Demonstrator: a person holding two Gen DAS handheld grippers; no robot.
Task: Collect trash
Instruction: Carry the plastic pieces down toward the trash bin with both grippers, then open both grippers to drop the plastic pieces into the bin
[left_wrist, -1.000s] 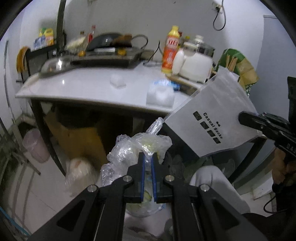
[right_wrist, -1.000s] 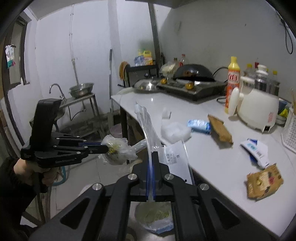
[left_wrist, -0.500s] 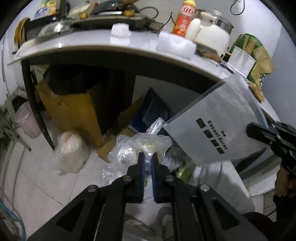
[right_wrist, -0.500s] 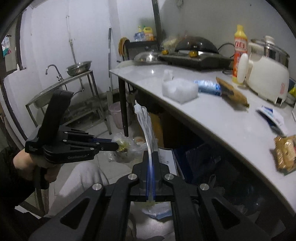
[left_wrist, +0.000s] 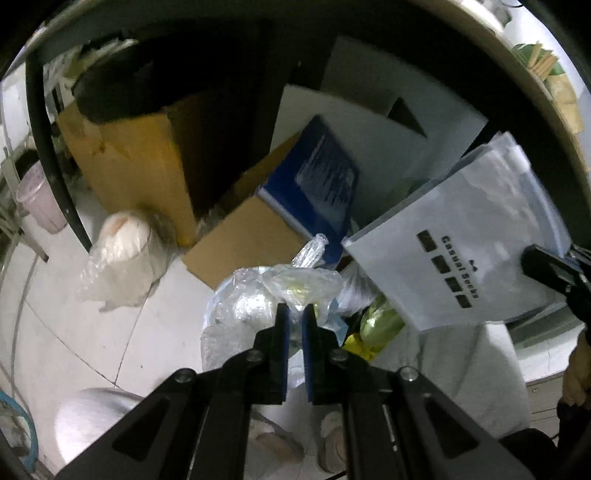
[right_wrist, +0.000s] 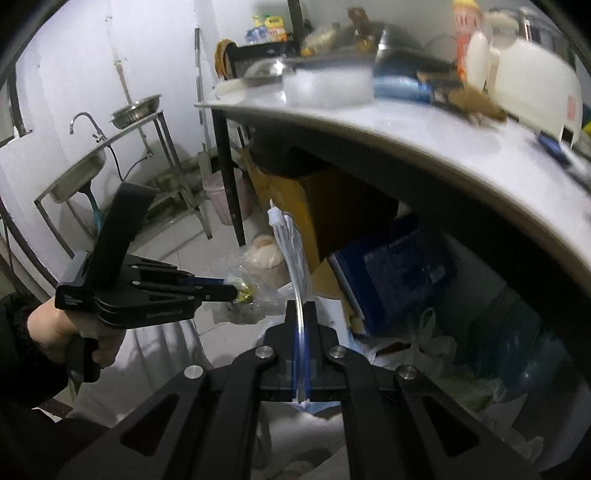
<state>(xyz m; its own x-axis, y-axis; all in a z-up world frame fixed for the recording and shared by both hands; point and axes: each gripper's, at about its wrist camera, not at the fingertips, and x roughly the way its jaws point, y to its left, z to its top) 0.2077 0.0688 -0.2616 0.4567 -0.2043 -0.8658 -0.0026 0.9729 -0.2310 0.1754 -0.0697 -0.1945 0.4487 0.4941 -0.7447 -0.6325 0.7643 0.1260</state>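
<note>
Left hand-held gripper (left_wrist: 294, 314) is clamped on a crumpled clear plastic bag (left_wrist: 291, 284). Right hand-held gripper (right_wrist: 302, 314) is clamped on a flat sock package (left_wrist: 465, 243) (printed "Casual Socks"). Both items hang below the tabletop (right_wrist: 424, 136) edge, above the floor (left_wrist: 74, 325), near cardboard boxes (left_wrist: 129, 158).

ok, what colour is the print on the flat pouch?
Black on the grey pouch; clearest in the left wrist view.

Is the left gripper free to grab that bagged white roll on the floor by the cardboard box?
Probably not yet. The left gripper is shut on a crumpled clear plastic bag, so its jaws are occupied. The bagged white roll itself lies uncovered on the floor beside the cardboard box.
</note>
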